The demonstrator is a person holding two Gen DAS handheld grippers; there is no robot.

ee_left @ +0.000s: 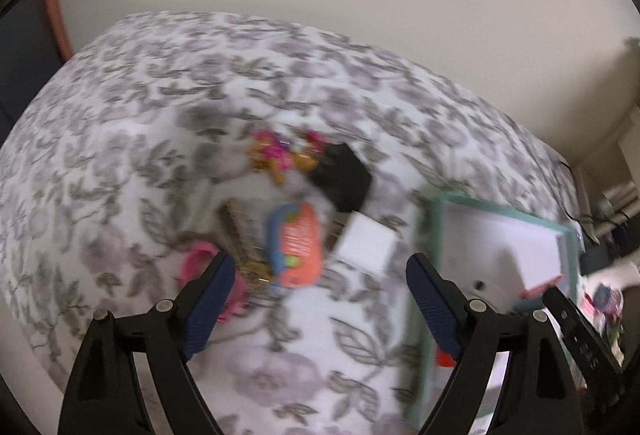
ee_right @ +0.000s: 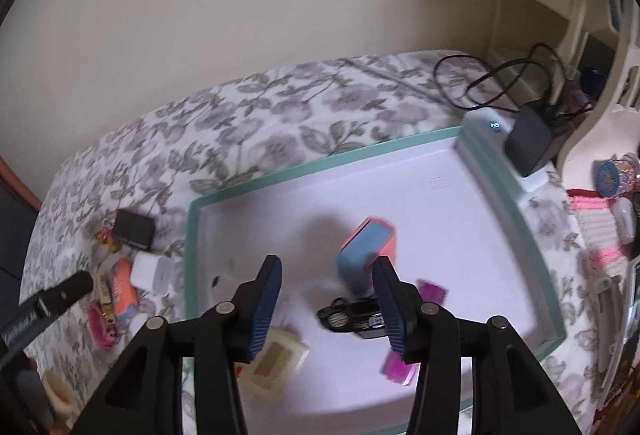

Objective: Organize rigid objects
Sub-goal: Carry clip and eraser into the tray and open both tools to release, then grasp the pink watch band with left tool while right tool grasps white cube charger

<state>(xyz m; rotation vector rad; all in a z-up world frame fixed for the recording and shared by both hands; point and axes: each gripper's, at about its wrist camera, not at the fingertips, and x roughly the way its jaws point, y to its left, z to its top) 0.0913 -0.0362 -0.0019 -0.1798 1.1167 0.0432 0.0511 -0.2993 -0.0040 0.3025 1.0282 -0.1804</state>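
Note:
A shallow white tray with a teal rim (ee_right: 320,165) lies on a floral bedspread; it shows at the right in the left wrist view (ee_left: 440,235). In it lie a blue and coral block (ee_right: 366,251), a black toy car (ee_right: 352,317), pink pieces (ee_right: 398,367) and a cream square box (ee_right: 276,357). My right gripper (ee_right: 326,303) is open and empty above the tray. My left gripper (ee_left: 320,299) is open and empty above the loose pile: an orange and blue toy (ee_left: 298,245), a white cube (ee_left: 366,243), a black box (ee_left: 342,175), a pink ring (ee_left: 196,261), keys (ee_left: 240,235).
A white power bank (ee_right: 504,147) with a black charger (ee_right: 532,143) and cables sits by the tray's far right corner. Cream furniture and colourful clutter stand at the right (ee_right: 612,171). A beige wall runs behind the bed. The left gripper's tip shows in the right wrist view (ee_right: 60,295).

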